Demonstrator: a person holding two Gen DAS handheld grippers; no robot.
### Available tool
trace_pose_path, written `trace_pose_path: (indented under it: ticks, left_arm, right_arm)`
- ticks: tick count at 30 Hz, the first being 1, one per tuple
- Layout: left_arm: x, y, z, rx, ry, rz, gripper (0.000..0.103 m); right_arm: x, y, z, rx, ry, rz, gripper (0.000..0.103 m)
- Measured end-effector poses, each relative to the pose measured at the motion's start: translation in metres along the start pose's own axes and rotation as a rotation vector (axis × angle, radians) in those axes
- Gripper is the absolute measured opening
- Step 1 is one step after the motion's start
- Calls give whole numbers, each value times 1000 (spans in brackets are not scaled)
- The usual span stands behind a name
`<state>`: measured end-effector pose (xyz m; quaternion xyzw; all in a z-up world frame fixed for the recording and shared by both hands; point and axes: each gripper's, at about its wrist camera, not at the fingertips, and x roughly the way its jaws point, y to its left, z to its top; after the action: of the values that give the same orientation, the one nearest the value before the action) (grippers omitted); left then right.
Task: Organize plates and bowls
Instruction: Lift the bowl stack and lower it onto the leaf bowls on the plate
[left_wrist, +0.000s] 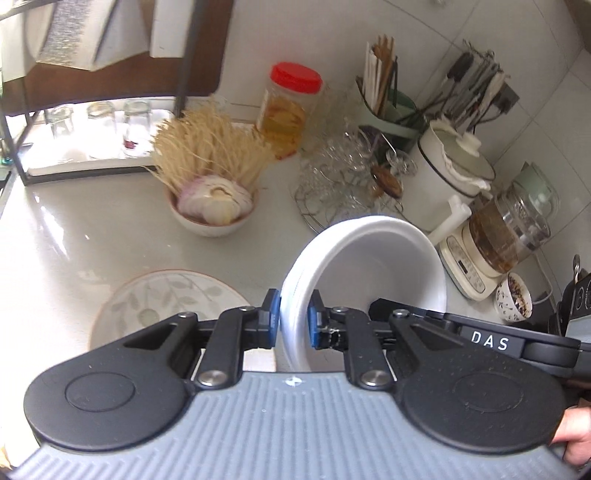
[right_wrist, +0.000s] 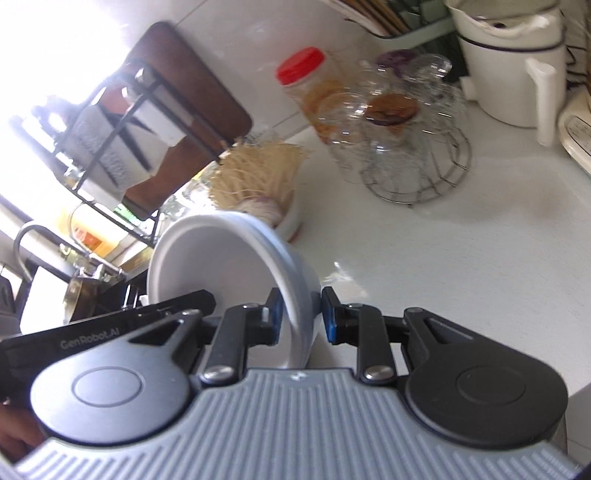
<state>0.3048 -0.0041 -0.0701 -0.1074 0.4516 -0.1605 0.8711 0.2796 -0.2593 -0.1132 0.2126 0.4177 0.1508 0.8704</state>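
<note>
A white bowl is held tilted above the counter by both grippers. My left gripper is shut on its near rim, blue pads on either side of the wall. My right gripper grips the opposite rim of the same bowl; its right pad looks slightly off the wall. The right gripper's body shows in the left wrist view. A flat plate with a leaf pattern lies on the counter below and left of the bowl.
A bowl of garlic and dry noodles stands behind the plate. A red-lidded jar, a wire rack of glasses, a white pot, a glass kettle and a small cup crowd the back right. A shelf with glasses stands back left.
</note>
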Motion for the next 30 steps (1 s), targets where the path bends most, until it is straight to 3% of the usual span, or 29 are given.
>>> trace_pose_path:
  ticks: [13, 30]
  left_arm:
    - [-28, 63, -10, -92, -40, 42, 17]
    - [7, 123, -28, -190, 62, 102, 17]
  right_arm:
    - [40, 54, -5, -77, 70, 34, 25]
    - [108, 72, -14, -115, 252, -10, 26]
